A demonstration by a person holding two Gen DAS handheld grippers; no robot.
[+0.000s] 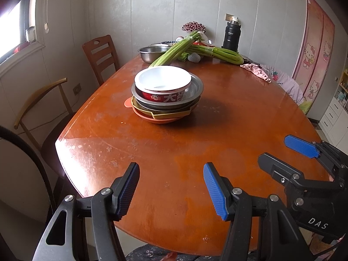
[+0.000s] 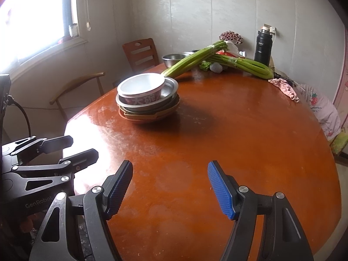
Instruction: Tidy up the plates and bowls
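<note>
1. Your left claw (image 1: 170,192) hangs released over the near edge of the tabletop (image 1: 228,130), its blue ribbed pads spread wide and nothing between them.
2. Your right claw (image 2: 170,190) is likewise released, jaws wide apart and empty, just beside the left one at the same near edge.
3. The stack of dishes (image 1: 166,96) stands well apart from both claws, toward the middle of the brown oval tabletop, slightly on your left.
4. On top sits a paper instant-noodle bowl (image 1: 163,82), white inside, its red band printed with large white Chinese characters; "大" can be read from the left wrist view, "大碗" from the right.
5. That bowl rests in a steel basin (image 1: 195,88), which sits on darker dishes, an olive-yellow tray (image 1: 171,114) with a lip, and an orange plate (image 1: 162,120) at the bottom.
6. At the far end lie bundles of celery (image 1: 184,46), a second steel bowl (image 1: 151,53) and a black flask (image 1: 231,35) with white lettering too small to read.
7. The right claw's body reads "DAS" in the left wrist view; the left claw's body reads "GenRobot" in the right wrist view.
</note>
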